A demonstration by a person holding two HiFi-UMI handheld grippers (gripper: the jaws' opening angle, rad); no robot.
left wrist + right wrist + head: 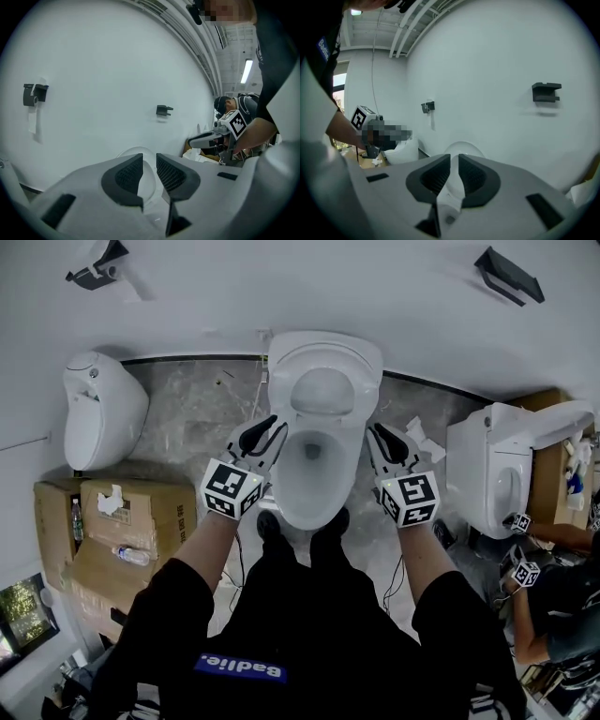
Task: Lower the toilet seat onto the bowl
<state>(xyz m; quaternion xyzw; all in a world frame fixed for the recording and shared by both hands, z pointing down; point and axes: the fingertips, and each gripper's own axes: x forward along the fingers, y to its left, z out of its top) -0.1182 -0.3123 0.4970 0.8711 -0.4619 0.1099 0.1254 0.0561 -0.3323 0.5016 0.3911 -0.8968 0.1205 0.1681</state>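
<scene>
A white toilet bowl point(281, 498) stands against the wall in the middle of the head view. Its seat and lid point(323, 357) stand raised over the back of the bowl, and they show as an upright white oval point(127, 152) point(464, 146) in both gripper views. My left gripper point(273, 431) hangs beside the bowl's left rim, its jaws a little apart and nothing between the pads point(149, 161). On the right of the rim my right gripper point(379, 435) is shut on nothing point(454, 161). It also shows in the left gripper view point(206, 139).
Another toilet point(98, 409) stands at the left and a third point(502, 465) at the right. Cardboard boxes point(112, 521) sit on the floor at the left. A second person point(553, 606) crouches at the right edge. Black brackets point(511, 276) hang on the wall.
</scene>
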